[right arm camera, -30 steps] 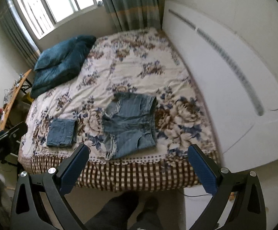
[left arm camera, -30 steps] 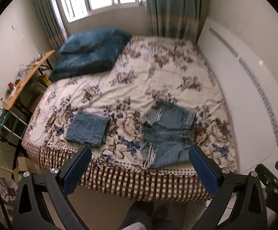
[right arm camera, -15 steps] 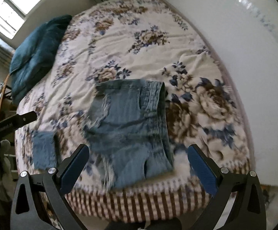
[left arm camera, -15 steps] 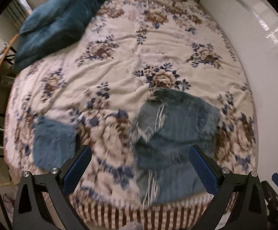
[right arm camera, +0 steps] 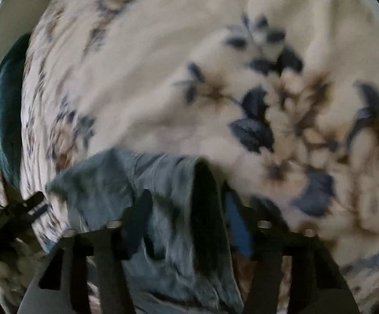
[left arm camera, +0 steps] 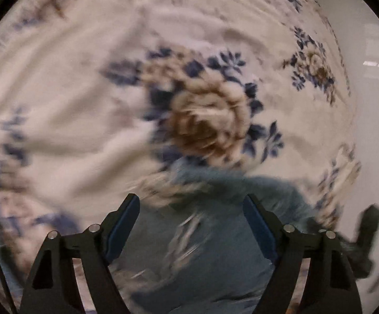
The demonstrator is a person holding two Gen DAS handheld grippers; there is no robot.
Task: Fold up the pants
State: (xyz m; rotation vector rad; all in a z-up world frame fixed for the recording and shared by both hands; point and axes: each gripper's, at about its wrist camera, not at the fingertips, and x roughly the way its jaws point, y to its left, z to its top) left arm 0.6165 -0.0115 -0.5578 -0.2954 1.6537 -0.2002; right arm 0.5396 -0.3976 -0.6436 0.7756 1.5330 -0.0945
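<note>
In the left wrist view the left tongs (left arm camera: 190,210) hang close over the bed (left arm camera: 85,99), their blue-padded fingers (left arm camera: 122,225) spread wide with nothing between them; the denim shorts (left arm camera: 205,256) lie flat on the flowered bedspread, blurred, directly beneath and between the fingers; in the right wrist view the right tongs (right arm camera: 187,206) also stand apart, straddling the waistband end of the shorts (right arm camera: 163,196), whose edge rises in a dark fold; whether the fingers touch the cloth cannot be told; a teal pillow (right arm camera: 4,110) shows at far left.
</note>
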